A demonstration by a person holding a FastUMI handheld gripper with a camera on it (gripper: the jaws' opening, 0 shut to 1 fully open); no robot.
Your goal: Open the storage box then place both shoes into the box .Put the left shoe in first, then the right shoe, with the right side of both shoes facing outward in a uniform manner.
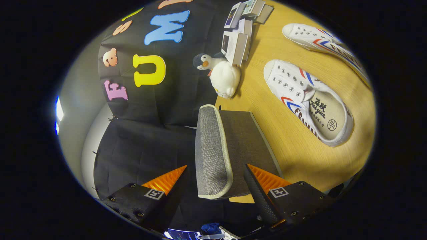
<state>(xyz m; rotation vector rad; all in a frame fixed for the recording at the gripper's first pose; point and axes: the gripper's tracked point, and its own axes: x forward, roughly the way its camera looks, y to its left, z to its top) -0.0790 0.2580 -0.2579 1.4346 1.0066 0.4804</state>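
Black cloth walls the booth behind a pale wooden table [290, 146], seen here with the camera rolled well over. Between the spread fingers of the gripper [215, 180] stands the grey fabric lid [213, 150] of the storage box [247, 140], lifted on edge; the fingers sit wide apart on either side of it and neither clearly presses on it, so I judge nothing is clamped. That lid looks light and cloth-covered over a stiff board, with a pale piped rim; it should swing easily but could flop back, and the piped edge nearest the fingers is the natural place to pinch it.

Beyond the box, toward the middle of the table, lies the near shoe [307, 100], a white canvas sneaker with red and blue stripes, its opening facing up. The far shoe [320, 41] lies apart from it, closer to the table's far edge. Both look light and soft-walled with a firm rubber sole; the heel collar or side wall offers the surest grip.

A plush penguin [222, 75] sits at the table's edge against the cloth, just beyond the lid, with small cartons [238, 40] stacked behind it. Neither blocks the path from shoes to box.
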